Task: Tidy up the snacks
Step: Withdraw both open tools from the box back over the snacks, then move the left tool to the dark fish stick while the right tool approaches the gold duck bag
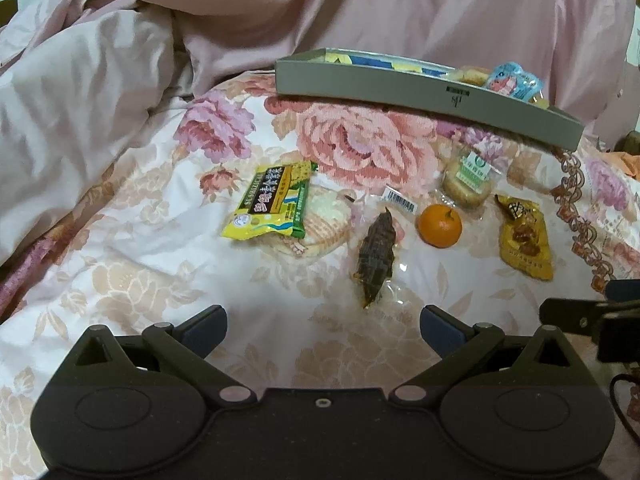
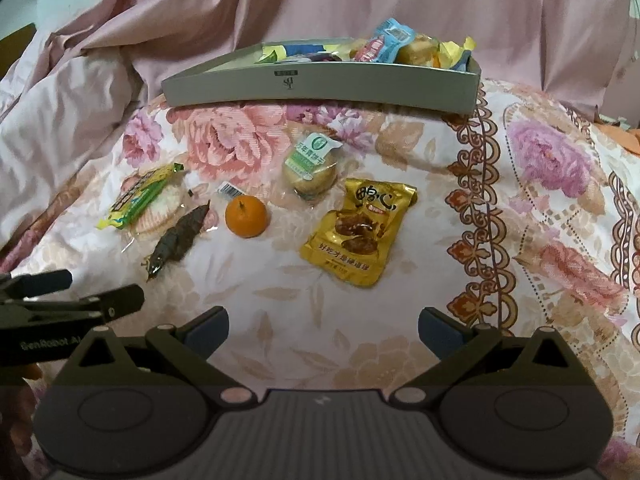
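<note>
Six loose snacks lie on the floral bedspread (image 2: 400, 300) in front of a shallow grey tray (image 2: 320, 84), which sits farther back against the rumpled pink quilt (image 2: 360, 0) and already holds several wrapped items, among them a light-blue packet (image 2: 386, 42). From the left, the loose ones are a yellow-green packet (image 1: 272, 204) resting partly on top of a round rice cracker in clear wrap (image 1: 324, 224), then a dark brown vacuum-packed piece (image 1: 376, 256) with a barcode label at its far end, a small orange (image 1: 439, 226) just beside it, a round pastry in clear wrap with a green label (image 2: 310, 168) behind the orange, and a gold foil pouch (image 2: 360, 232) farthest right. None of the six touches the tray. Both tools hover low over the bedspread, nearer than the snacks. The left tool (image 1: 322, 330) is released, its blue-padded fingers spread wide with nothing between them; the dark brown piece lies just ahead of its gap. The right tool (image 2: 322, 330) is likewise released and holds nothing, with the gold pouch ahead of it.
</note>
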